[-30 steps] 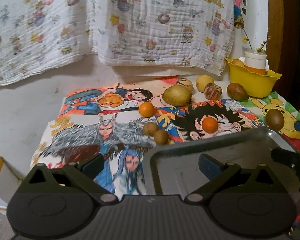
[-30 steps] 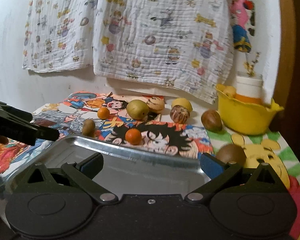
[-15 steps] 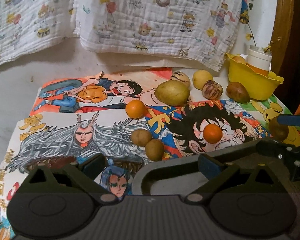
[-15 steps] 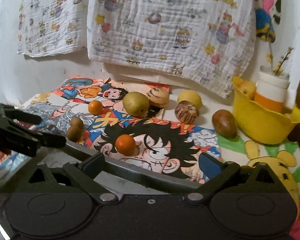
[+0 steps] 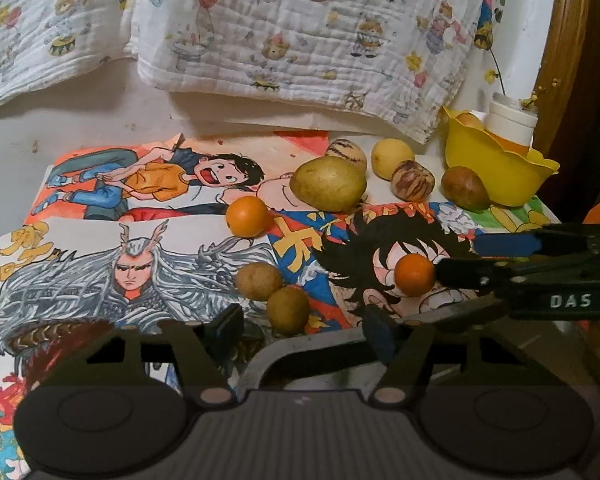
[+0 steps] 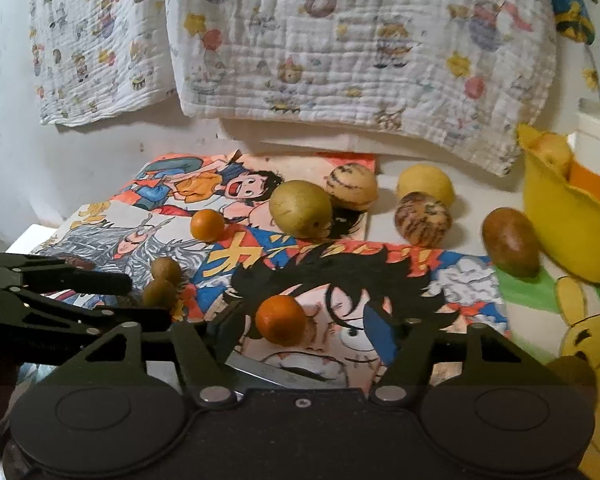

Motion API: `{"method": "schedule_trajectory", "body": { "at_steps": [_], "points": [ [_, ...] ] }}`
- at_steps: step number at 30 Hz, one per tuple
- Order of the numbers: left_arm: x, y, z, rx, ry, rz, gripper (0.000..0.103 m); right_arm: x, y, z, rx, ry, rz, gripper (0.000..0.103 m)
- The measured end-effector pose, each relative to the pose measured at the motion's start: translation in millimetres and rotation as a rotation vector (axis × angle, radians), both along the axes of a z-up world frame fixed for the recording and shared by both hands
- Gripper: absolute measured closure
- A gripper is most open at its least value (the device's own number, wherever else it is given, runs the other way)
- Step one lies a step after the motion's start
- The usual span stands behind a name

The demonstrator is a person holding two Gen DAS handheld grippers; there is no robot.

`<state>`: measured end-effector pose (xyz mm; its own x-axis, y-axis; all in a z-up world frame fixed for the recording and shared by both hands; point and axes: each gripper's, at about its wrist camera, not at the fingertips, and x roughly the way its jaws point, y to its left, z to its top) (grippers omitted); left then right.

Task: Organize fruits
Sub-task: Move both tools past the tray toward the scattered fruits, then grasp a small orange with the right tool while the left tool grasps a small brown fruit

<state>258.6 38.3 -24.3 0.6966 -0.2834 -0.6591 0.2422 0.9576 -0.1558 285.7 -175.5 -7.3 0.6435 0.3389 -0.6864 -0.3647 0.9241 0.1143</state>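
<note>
Both claws are closing, each on a small fruit. The right claw (image 6: 300, 334) brackets the near orange fruit (image 6: 281, 320), which rests on the cartoon mat (image 6: 440, 280) just beyond the metal tray (image 5: 300, 354); its pads stand apart from the peel, about half spread. The left claw (image 5: 300, 330) frames the lower of two brown fruits (image 5: 288, 309); contact is not visible. Center each fruit between the pads before squeezing: round fruit probably rolls if one pad touches first. Grip lightly, lift straight, then carry toward the tray. The remaining fruits lie farther back, near the yellow bowl (image 5: 496, 168).
</note>
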Motion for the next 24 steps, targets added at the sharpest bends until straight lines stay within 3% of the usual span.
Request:
{"method": "schedule_trajectory", "body": {
  "at_steps": [8,15,24],
  "points": [
    [6.6,0.9,-4.0,-0.005,0.024,0.018,0.044,7.4,13.2,-13.2,-0.011,0.020,0.031,0.049],
    [12.0,-0.3,-6.3,0.006,0.031,0.025,0.046,11.5,24.4,-21.3,-0.031,0.028,0.057,0.053],
    [15.7,-1.2,-8.8,-0.005,0.040,0.037,0.062,13.4,31.1,-25.7,-0.062,0.017,0.056,0.061]
  ]
}}
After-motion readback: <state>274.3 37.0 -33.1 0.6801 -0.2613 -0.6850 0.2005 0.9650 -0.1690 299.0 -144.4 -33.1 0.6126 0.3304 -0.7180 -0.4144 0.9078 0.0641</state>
